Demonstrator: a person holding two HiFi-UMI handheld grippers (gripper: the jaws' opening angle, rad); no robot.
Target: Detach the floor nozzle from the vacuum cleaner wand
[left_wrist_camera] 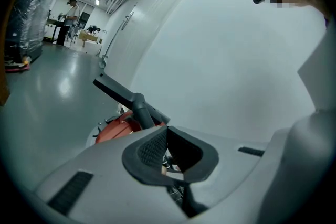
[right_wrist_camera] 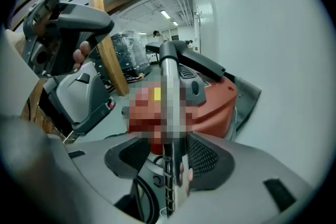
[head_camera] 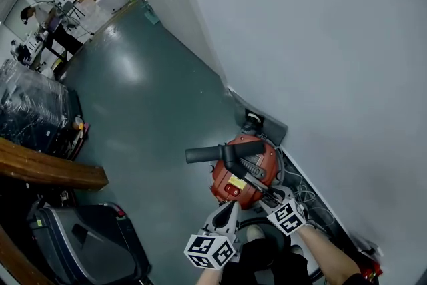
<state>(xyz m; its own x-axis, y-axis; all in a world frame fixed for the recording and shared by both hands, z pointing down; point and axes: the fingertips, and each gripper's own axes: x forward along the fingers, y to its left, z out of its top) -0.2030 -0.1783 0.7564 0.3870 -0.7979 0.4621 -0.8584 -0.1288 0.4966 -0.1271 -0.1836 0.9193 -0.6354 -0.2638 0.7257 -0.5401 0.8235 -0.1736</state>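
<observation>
Claws two: left claw (left_wrist_camera: 168,139) pinched together; right claw (right_wrist_camera: 165,149) spread, one wand (right_wrist_camera: 167,68) between; one red vacuum (head_camera: 245,178).

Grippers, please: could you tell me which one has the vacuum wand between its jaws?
The right gripper: its jaws stand apart with the metal wand between them. The left gripper is shut, with nothing between its jaws.

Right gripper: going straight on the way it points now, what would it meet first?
Probably the wand, which stands between the open jaws of the right gripper; the red vacuum body sits behind it, depth unclear.
</observation>
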